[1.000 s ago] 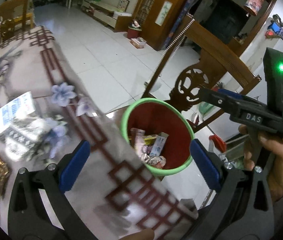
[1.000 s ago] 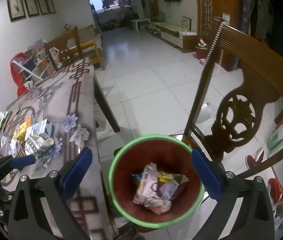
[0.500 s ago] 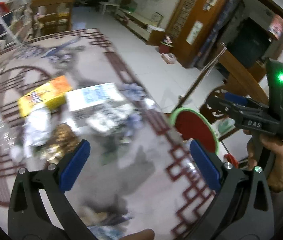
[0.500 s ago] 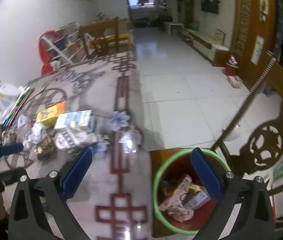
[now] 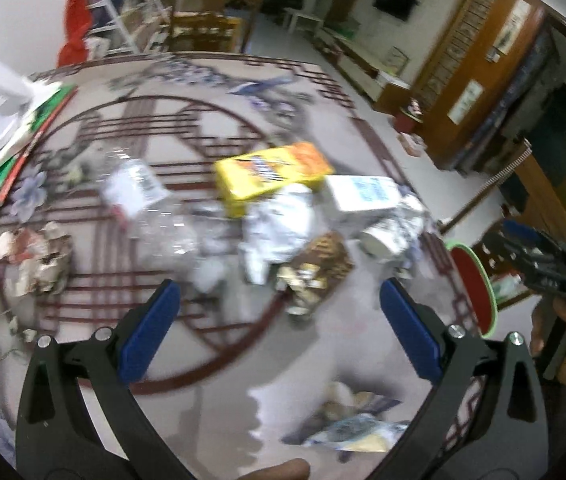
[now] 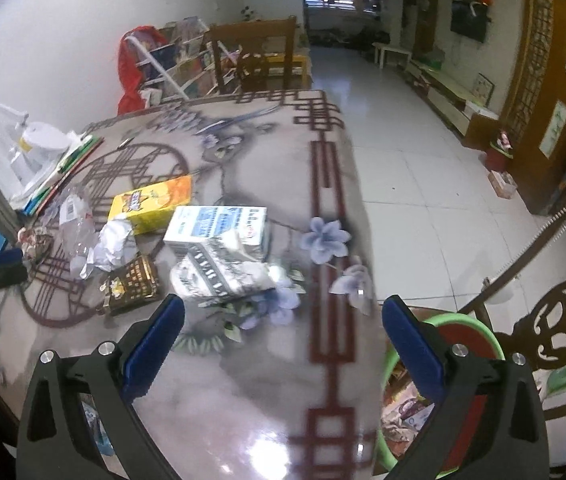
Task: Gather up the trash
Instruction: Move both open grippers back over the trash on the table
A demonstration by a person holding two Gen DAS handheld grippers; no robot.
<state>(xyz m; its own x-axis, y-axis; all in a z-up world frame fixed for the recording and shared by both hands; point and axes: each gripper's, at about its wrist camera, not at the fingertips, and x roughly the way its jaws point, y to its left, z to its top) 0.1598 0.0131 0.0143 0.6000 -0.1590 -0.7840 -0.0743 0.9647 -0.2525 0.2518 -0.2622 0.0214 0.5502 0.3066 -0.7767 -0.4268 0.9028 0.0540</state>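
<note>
Trash lies in a heap on the patterned table (image 6: 323, 208): a yellow-orange box (image 5: 271, 174) (image 6: 151, 202), a white-blue carton (image 5: 363, 196) (image 6: 219, 226), crumpled white paper (image 5: 279, 224) (image 6: 113, 242), a gold wrapper (image 5: 315, 268) (image 6: 131, 284), a clear plastic bottle (image 5: 151, 208) and a crushed printed carton (image 6: 219, 276). The red bin with a green rim (image 6: 463, 384) (image 5: 477, 276) stands off the table's right edge with trash inside. My left gripper (image 5: 279, 328) is open and empty above the heap. My right gripper (image 6: 283, 340) is open and empty over the table edge.
A wooden chair (image 6: 555, 312) stands behind the bin. Books and a white lamp (image 6: 35, 152) sit at the table's left. A crumpled wrapper (image 5: 31, 256) lies left of the heap and another wrapper (image 5: 351, 424) lies near me. Another chair (image 6: 259, 56) stands at the far end.
Both grippers have swung left from over the bin to the table. The trash heap now sits in front of the left gripper. Both stay open.
</note>
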